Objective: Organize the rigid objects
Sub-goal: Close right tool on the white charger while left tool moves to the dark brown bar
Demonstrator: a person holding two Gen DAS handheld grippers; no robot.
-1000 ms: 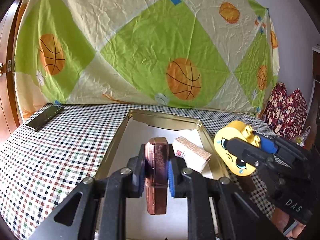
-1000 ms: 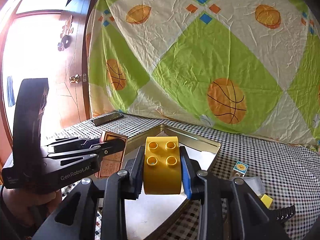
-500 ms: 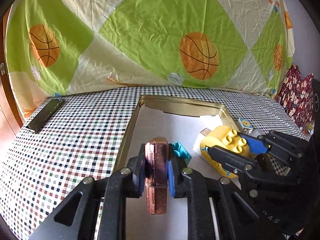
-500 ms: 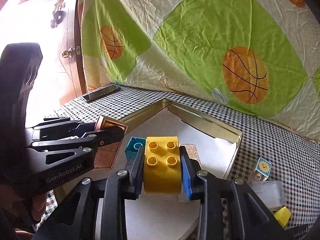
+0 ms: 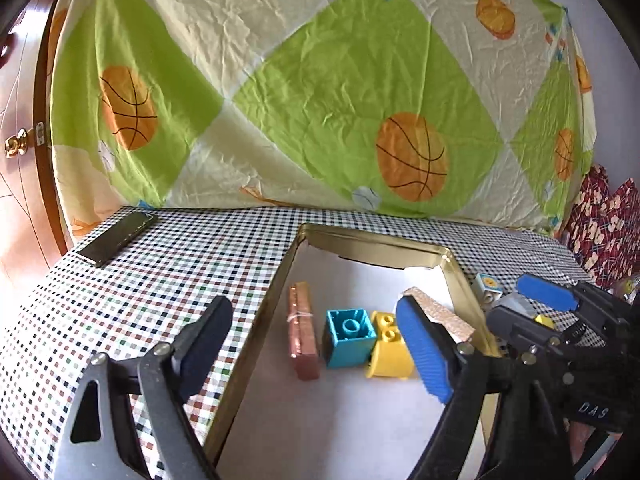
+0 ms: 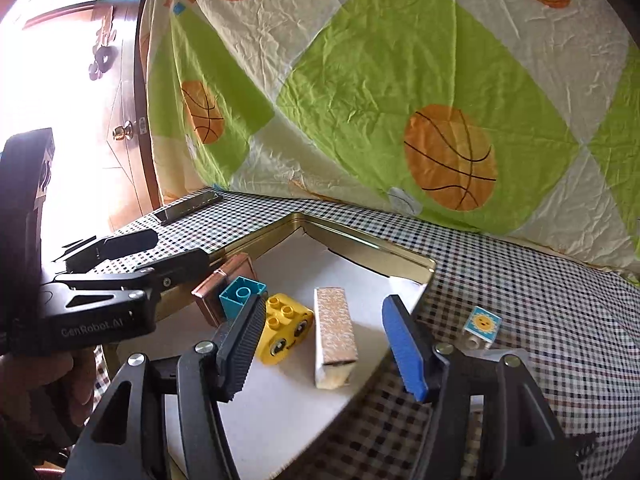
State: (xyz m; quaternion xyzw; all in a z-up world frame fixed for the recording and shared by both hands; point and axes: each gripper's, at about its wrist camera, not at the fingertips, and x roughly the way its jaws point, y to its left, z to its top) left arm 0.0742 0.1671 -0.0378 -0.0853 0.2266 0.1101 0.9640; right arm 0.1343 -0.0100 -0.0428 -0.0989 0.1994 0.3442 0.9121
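My left claw (image 5: pixel 320 336): jaws opening, nothing pinched.
My right claw (image 6: pixel 324 340): jaws opening, nothing pinched.
Copper bar (image 5: pixel 303 336): lying in the gold tray (image 5: pixel 372 240), beside the teal block (image 5: pixel 350 336).
Yellow face block (image 6: pixel 285 330): in the tray, next to the glittery box (image 6: pixel 334 330).

Glossy gold metal tray (image 5: pixel 456 276); smooth plastic bricks (image 5: pixel 350 336); crumpled cloth backdrop (image 5: pixel 320 80); checkered tablecloth (image 5: pixel 160 280).
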